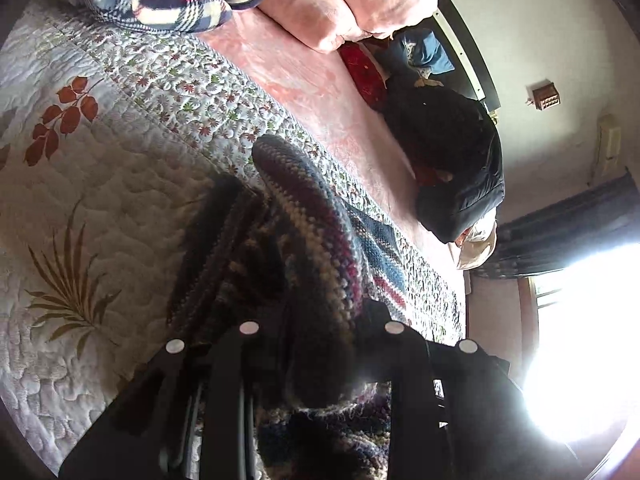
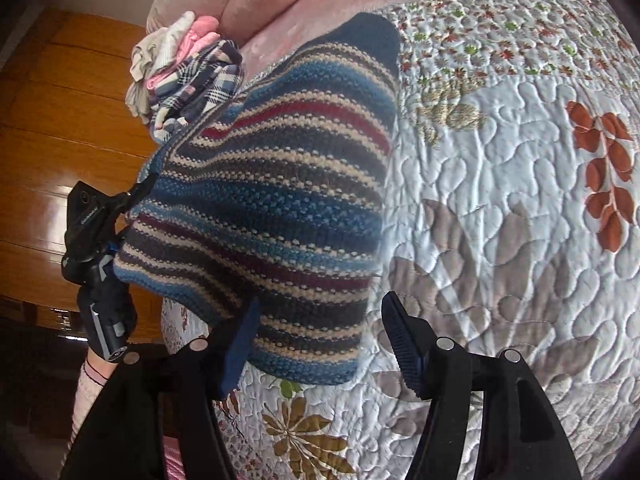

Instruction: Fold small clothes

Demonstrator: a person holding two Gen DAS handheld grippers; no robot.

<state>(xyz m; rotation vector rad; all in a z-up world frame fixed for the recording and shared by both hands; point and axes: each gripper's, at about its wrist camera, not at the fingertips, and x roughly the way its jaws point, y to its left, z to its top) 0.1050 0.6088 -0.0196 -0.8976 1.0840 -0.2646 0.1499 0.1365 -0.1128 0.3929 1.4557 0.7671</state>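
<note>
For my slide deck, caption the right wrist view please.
Open right gripper beside a striped knit garment lifted by the left gripper over a quilted bedspread.

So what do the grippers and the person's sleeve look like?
Right gripper: black frame, silver round studs, dark blue ribbed fingers. The left gripper, seen from the right wrist, is black with grey parts, a blue detail and small lettering. Below it shows a pale pink sleeve with a ribbed cuff.

The striped garment [image 2: 272, 200] at the frame's centre is showing coarse, nubbly knit wool. The quilt [image 2: 500, 208] on the right is looking matt, puckered cotton. Wooden panelling [image 2: 60, 120] at the left is gleaming glossy. The right tongs [image 2: 320, 344] are showing matt black plastic, ribbed pads [image 2: 400, 344].
</note>
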